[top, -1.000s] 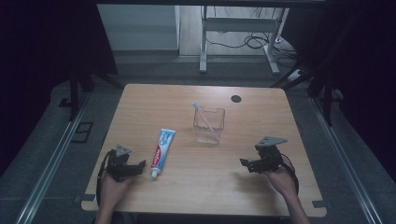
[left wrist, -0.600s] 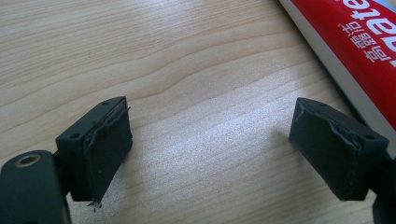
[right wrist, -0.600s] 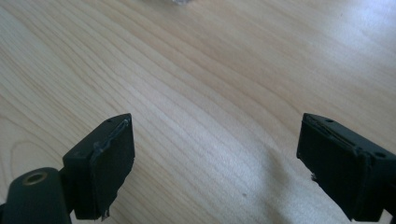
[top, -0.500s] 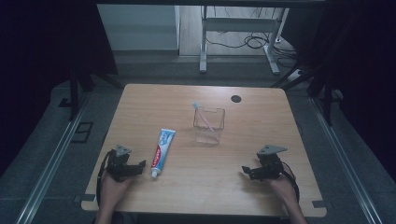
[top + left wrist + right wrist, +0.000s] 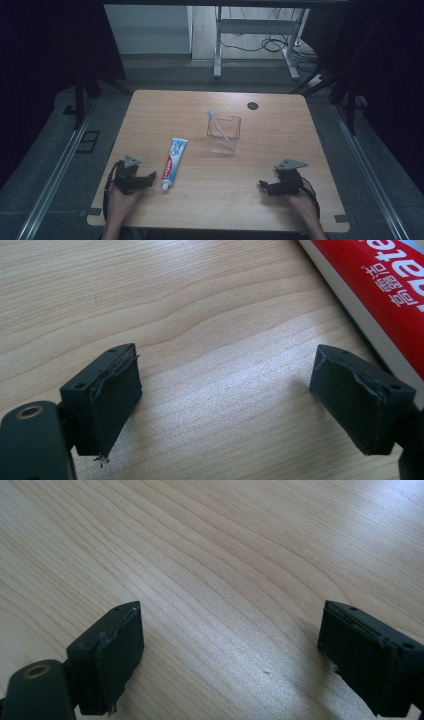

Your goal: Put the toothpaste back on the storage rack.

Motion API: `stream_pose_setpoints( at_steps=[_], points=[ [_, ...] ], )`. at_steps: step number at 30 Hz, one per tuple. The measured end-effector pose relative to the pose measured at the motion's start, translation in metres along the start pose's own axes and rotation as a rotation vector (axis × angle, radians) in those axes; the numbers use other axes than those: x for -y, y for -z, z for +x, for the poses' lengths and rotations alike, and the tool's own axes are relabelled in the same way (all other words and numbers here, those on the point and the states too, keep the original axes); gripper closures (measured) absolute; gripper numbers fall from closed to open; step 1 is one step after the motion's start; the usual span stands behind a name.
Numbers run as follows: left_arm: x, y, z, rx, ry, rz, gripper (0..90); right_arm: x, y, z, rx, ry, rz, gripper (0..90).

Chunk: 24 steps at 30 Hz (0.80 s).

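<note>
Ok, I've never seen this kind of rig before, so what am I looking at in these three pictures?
There is no robot arm. A person at a wooden table holds a hand tool with two black jaws in each hand: the left gripper and the right gripper.

The wide picture comes from a fixed camera above the person, looking forward and down. The two close-ups come from cameras riding on the grippers, each looking along its own jaws.

On the table lie a toothpaste tube, close to the left gripper, and a clear cup with a toothbrush leaning in it. A small dark disc sits near the far edge.

Nothing is held. Both pairs of jaws stand wide open over bare wood.
</note>
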<state>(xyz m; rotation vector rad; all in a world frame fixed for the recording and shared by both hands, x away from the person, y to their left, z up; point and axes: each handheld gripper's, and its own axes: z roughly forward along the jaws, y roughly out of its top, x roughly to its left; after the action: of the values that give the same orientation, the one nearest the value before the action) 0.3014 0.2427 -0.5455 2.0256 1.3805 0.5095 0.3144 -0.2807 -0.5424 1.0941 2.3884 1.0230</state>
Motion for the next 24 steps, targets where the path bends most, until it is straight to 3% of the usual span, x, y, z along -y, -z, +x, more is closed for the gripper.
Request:
stream_pose_setpoints(
  at_steps=[10,15,19,24],
  points=[
    [-0.002,0.002,0.0,0.013,0.015,0.01,15.2,0.0,0.0,0.0,0.003,0.0,0.001,11.0],
    [-0.003,0.007,-0.002,0.032,-0.005,-0.007,15.4,0.0,0.0,0.0,0.004,0.0,0.0,11.3],
    [-0.005,0.01,-0.005,0.05,-0.015,-0.014,20.3,0.0,0.0,0.0,0.005,-0.002,-0.001,11.7],
    [-0.008,0.013,-0.009,0.094,-0.01,-0.017,33.0,0.0,0.0,0.0,0.005,-0.004,-0.003,12.1]
  ],
)
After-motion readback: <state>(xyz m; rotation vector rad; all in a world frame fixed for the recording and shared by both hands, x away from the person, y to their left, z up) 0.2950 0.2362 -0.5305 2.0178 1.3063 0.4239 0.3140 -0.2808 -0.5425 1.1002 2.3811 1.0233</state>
